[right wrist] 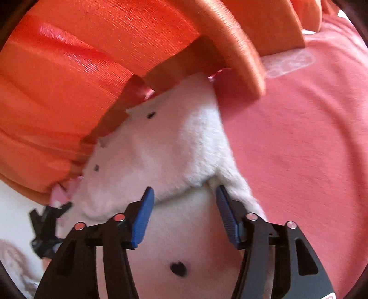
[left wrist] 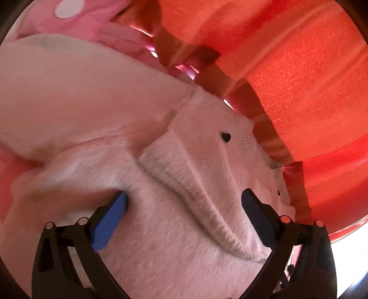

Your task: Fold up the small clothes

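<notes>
A small fluffy white garment (left wrist: 195, 184) with little black hearts fills the left wrist view, with a raised fold running diagonally across it. My left gripper (left wrist: 184, 204) is open, its blue pads spread either side of that fold and pressed close to the fabric. The same garment (right wrist: 161, 156) shows in the right wrist view, lying on a pink cloth (right wrist: 299, 149). My right gripper (right wrist: 182, 197) is open, its pads either side of a folded edge of the garment. The other gripper's black frame (right wrist: 46, 230) shows at lower left.
An orange ribbed cushion or padded edge (left wrist: 299, 80) rises just behind the garment and also shows in the right wrist view (right wrist: 69, 80). A pink spotted cloth (left wrist: 92, 18) lies at the far left.
</notes>
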A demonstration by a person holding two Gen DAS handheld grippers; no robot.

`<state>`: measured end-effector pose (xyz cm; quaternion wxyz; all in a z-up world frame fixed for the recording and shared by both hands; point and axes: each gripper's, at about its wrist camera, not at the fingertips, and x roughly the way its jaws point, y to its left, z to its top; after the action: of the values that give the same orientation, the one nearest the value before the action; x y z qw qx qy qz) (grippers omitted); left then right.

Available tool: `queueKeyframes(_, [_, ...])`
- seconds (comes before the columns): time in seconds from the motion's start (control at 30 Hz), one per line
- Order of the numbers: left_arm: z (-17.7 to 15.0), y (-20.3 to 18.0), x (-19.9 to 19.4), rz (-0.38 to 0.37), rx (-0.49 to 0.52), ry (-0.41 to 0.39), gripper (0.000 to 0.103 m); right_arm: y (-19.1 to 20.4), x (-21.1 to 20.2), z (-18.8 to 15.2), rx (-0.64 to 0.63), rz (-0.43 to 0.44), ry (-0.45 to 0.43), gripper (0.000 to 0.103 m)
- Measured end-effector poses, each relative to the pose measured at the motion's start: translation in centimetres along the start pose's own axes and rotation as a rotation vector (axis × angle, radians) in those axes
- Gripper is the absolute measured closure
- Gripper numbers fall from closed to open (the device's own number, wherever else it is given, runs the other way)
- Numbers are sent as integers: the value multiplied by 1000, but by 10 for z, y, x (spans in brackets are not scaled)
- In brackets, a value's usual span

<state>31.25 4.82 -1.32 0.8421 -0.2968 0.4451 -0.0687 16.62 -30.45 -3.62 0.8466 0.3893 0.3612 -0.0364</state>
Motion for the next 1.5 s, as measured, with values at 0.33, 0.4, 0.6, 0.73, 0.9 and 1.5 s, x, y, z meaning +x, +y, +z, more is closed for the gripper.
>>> queueKeyframes(0.33, [7, 2, -8, 34, 52, -65, 91, 15, 2, 21, -21, 1, -127, 96])
queueKeyframes(0.4, [4, 10, -3, 66, 58, -51, 92, -6, 19, 20, 0, -113, -69, 96])
queueKeyframes(0.6, [8, 19, -17, -19, 1, -51, 89, 0, 14, 23, -24, -114, -77, 97])
queueKeyframes(0.73, [11, 6, -23, -26, -10, -77, 38, -4, 24, 20, -10, -135, -65, 96])
queueKeyframes(0.9, [3, 12, 2, 35, -16, -60, 60, -6, 9, 17, -14, -99, -101, 96])
queueKeyframes(1.5, [5, 20, -15, 40, 16, -62, 86, 15, -6, 5, -140, -363, -101, 94])
